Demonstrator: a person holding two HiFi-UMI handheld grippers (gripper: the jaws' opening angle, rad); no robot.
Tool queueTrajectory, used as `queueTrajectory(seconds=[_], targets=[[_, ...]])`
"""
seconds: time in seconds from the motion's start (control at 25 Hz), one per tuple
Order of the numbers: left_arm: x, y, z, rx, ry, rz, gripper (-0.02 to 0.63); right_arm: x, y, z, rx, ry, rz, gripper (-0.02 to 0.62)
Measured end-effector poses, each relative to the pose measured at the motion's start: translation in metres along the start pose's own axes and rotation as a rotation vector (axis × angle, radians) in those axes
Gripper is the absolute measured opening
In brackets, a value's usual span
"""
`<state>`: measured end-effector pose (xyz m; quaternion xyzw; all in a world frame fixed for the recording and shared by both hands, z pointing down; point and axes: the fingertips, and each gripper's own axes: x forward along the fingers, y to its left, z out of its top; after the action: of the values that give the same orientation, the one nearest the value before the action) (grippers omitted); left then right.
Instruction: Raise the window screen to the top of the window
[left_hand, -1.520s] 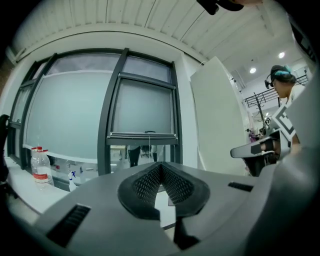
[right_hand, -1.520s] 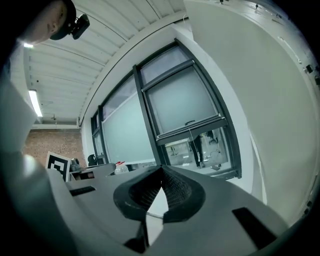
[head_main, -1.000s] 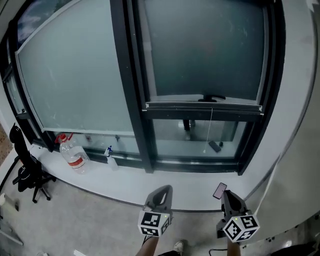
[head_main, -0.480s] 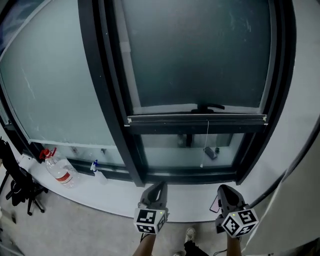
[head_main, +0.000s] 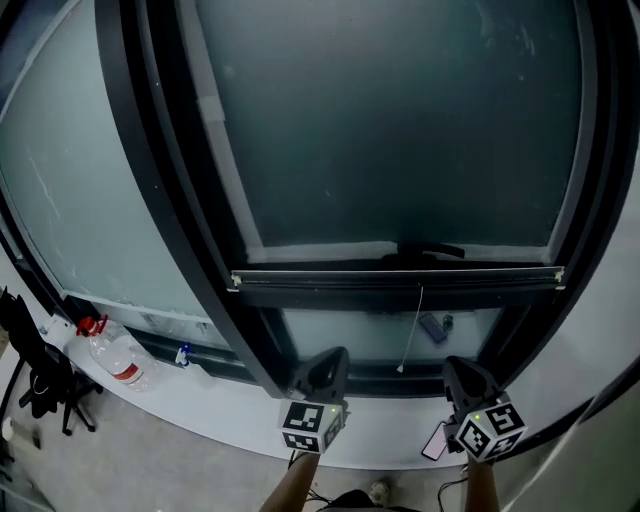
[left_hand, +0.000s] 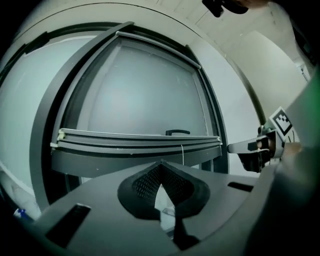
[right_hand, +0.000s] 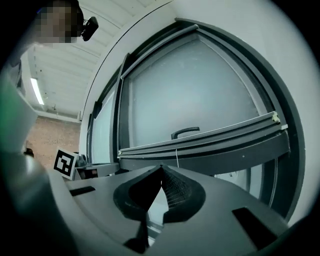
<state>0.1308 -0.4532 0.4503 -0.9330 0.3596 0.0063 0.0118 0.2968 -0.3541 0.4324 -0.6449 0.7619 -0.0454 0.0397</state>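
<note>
Where each gripper's own view looks along its jaws, the finding is the same. The left gripper (left_hand: 161, 166) has its jaws together, tips met, with nothing between them. The right gripper (right_hand: 161, 169) has its jaws together too, and is likewise empty.

In the head view both grippers are held below the bar (head_main: 400, 281) of the screen (head_main: 400, 130), apart from it and touching nothing. The left one is under the bar's middle, the right one under its right half. In both gripper views the bar lies ahead of and above the jaw tips.

The screen is partly down. Its dark mesh fills the frame above the bar, and the bar runs level across the lower part of the window. Below the bar there is clear glass.

- A dark handle (head_main: 432, 250) sits on the bar's upper edge, right of its middle.
- A thin cord (head_main: 412, 325) hangs straight down from the bar, below the handle.
- A phone (head_main: 437, 441) lies well below the bar's right half, on the white sill (head_main: 225, 400).
- A large clear bottle (head_main: 112, 362) with a red cap lies on its side on the sill, below and far left of the bar.
- A small spray bottle (head_main: 183, 354) stands between that bottle and the bar's left end.
- A black chair (head_main: 30, 375) stands on the floor, farther left of the bar than the bottle.
</note>
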Motion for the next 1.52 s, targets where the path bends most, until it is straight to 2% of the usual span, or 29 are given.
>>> queueTrajectory(seconds=[0.12, 0.2, 0.28, 0.36, 0.4, 0.52, 0.64, 0.72, 0.84, 1.0, 1.08, 1.36, 1.52], targets=[[0.027, 0.006, 0.006, 0.085, 0.002, -0.030, -0.003, 0.026, -0.008, 0.007, -0.089, 0.030, 0.019, 0.005], [0.044, 0.011, 0.010, 0.183, 0.019, -0.056, -0.003, 0.042, -0.013, 0.012, -0.220, 0.071, 0.032, 0.008], [0.060, 0.012, 0.015, 0.329, 0.049, -0.102, -0.003, 0.058, -0.018, 0.018, -0.393, 0.130, 0.044, 0.028], [0.072, 0.014, 0.017, 0.486, 0.089, -0.148, 0.044, 0.075, -0.025, 0.023, -0.569, 0.190, 0.050, 0.069], [0.077, 0.016, 0.018, 0.566, 0.114, -0.161, 0.064, 0.082, -0.030, 0.026, -0.658, 0.215, 0.046, 0.072], [0.088, 0.026, 0.023, 0.811, 0.211, -0.181, 0.071, 0.099, -0.044, 0.034, -0.916, 0.301, 0.034, 0.072], [0.096, 0.042, 0.020, 1.015, 0.343, -0.211, 0.071, 0.111, -0.061, 0.033, -1.096, 0.441, 0.057, 0.072], [0.097, 0.054, 0.017, 1.101, 0.410, -0.230, 0.071, 0.115, -0.074, 0.028, -1.196, 0.539, 0.079, 0.071], [0.095, 0.070, 0.016, 1.168, 0.484, -0.230, 0.071, 0.117, -0.090, 0.025, -1.298, 0.630, 0.083, 0.071], [0.097, 0.085, 0.016, 1.205, 0.549, -0.216, 0.069, 0.118, -0.099, 0.025, -1.339, 0.699, 0.086, 0.061], [0.097, 0.087, 0.014, 1.200, 0.560, -0.219, 0.069, 0.118, -0.101, 0.024, -1.358, 0.735, 0.082, 0.035], [0.097, 0.092, 0.019, 1.226, 0.586, -0.204, 0.060, 0.117, -0.103, 0.021, -1.376, 0.811, 0.121, 0.028], [0.099, 0.093, 0.015, 1.177, 0.632, -0.243, 0.044, 0.116, -0.103, 0.021, -1.383, 0.808, 0.126, 0.028]])
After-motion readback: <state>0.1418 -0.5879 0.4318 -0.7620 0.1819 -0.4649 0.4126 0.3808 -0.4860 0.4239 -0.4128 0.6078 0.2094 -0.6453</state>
